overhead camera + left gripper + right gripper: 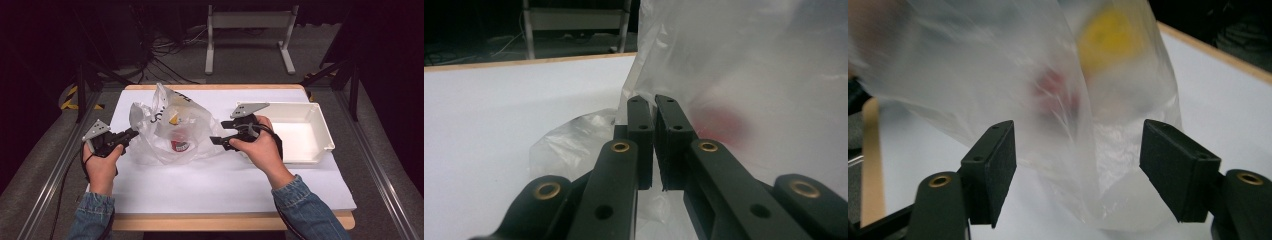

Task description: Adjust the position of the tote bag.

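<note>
While both grippers are closing in on the bag [172, 131], the step in hand looks like getting hold of it to open or empty it.

In the high view, the bag is lying mid-worktop [225, 185] between the left gripper [131, 135] and right gripper [216, 141], with the tray [322, 131] just beside the right hand. In the left gripper view, the fingers [640, 131] are standing almost clenched beside the film; whether they are pinching it I cannot tell. In the right gripper view, the fingers [993, 165] are standing released, straddling a bag corner without pressing it. The next move is probably calling for them to clamp onto the film.
</note>
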The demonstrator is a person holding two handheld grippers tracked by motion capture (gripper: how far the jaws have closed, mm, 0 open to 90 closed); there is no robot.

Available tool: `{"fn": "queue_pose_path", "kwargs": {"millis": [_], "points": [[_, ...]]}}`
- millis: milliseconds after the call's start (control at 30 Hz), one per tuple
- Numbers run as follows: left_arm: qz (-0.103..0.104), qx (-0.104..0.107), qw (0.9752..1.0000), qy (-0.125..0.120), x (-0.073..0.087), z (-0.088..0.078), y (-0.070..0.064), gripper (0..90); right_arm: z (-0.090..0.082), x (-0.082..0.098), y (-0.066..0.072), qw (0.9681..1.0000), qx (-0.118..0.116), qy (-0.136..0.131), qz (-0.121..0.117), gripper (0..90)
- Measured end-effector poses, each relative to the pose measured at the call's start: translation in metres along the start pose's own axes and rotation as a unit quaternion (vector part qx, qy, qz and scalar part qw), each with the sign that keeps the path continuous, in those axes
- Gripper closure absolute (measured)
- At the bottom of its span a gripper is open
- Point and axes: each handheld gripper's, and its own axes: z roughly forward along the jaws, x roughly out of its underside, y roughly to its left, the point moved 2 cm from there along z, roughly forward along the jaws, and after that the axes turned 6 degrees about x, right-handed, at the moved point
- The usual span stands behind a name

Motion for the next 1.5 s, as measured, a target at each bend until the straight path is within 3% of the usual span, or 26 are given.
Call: {"fn": "queue_pose_path", "kwargs": {"millis": [200, 233, 267, 300, 467, 500, 533, 633, 667, 800, 867, 933, 967, 1000, 1100, 1133, 1167, 1233, 1400, 1500], "points": [[0.002, 0.005, 1.0, 0.001, -0.002, -0.002, -0.006, 86.1, -0.022, -0.025, 0.014, 0.9986, -0.014, -0.047, -0.018, 39.2], [0.004, 0.007, 1.0, 0.002, -0.002, -0.003, -0.006, 86.3, -0.029, -0.037, 0.023, 0.9971, -0.021, -0.068, -0.026, 47.1], [0.003, 0.006, 1.0, 0.001, -0.002, -0.003, -0.007, 86.3, -0.029, -0.037, 0.023, 0.9971, -0.021, -0.068, -0.026, 47.1], [0.004, 0.007, 1.0, 0.002, -0.002, -0.003, -0.007, 86.7, -0.034, -0.048, 0.033, 0.9952, -0.034, -0.085, -0.035, 54.7], [0.006, 0.008, 0.9999, 0.005, -0.001, -0.002, -0.006, 87.2, -0.037, -0.064, 0.059, 0.99, -0.08, -0.104, -0.051, 72.2], [0.004, 0.008, 1.0, 0.005, -0.001, -0.001, -0.006, 87.3, -0.032, -0.07, 0.077, 0.9854, -0.118, -0.106, -0.062, 78.2], [0.004, 0.007, 1.0, 0.005, 0.0, -0.001, -0.006, 87.3, -0.032, -0.07, 0.077, 0.9854, -0.118, -0.106, -0.062, 78.2], [0.004, 0.008, 0.9999, 0.005, 0.0, -0.001, -0.006, 87.5, -0.017, -0.073, 0.098, 0.9818, -0.145, -0.089, -0.085, 85.3], [0.005, 0.009, 0.9999, 0.006, -0.001, -0.001, -0.006, 87.6, -0.004, -0.074, 0.104, 0.9818, -0.145, -0.076, -0.096, 87.7], [0.006, 0.009, 0.9999, 0.006, -0.001, -0.002, -0.007, 87.7, 0.013, -0.073, 0.104, 0.9844, -0.126, -0.066, -0.104, 88.2], [0.004, 0.009, 0.9999, 0.009, 0.001, -0.002, -0.006, 87.7, 0.025, -0.072, 0.097, 0.9878, -0.093, -0.064, -0.107, 85.1], [0.004, 0.009, 0.9999, 0.01, 0.001, -0.002, -0.006, 87.8, 0.027, -0.071, 0.094, 0.9885, -0.084, -0.065, -0.108, 83.4], [0.004, 0.011, 0.9999, 0.012, 0.002, -0.002, -0.005, 87.8, 0.033, -0.069, 0.085, 0.9903, -0.056, -0.067, -0.108, 80.2], [0.004, 0.011, 0.9999, 0.012, 0.002, -0.002, -0.005, 87.9, 0.033, -0.069, 0.085, 0.9903, -0.056, -0.067, -0.108, 80.2], [0.005, 0.014, 0.9998, 0.017, 0.003, -0.002, -0.005, 88.2, 0.042, -0.061, 0.067, 0.9932, -0.017, -0.064, -0.096, 57.7], [0.005, 0.014, 0.9998, 0.017, 0.003, -0.002, -0.005, 88.2, 0.042, -0.061, 0.067, 0.9932, -0.017, -0.064, -0.096, 57.7], [0.004, 0.014, 0.9997, 0.017, 0.004, -0.002, -0.005, 88.2, 0.045, -0.059, 0.064, 0.9936, -0.009, -0.062, -0.094, 49.7], [0.001, 0.015, 0.9997, 0.022, 0.005, 0.0, -0.005, 88.3, 0.056, -0.048, 0.054, 0.9956, 0.007, -0.044, -0.082, 24.6], [-0.006, 0.015, 0.9991, 0.04, 0.012, 0.004, -0.001, 88.3, 0.065, -0.037, 0.046, 0.9953, 0.021, -0.029, -0.09, 16.4], [-0.013, 0.011, 0.9985, 0.052, 0.017, 0.006, 0.003, 88.3, 0.069, -0.029, 0.039, 0.9978, 0.013, -0.026, -0.059, 16.0]]}}
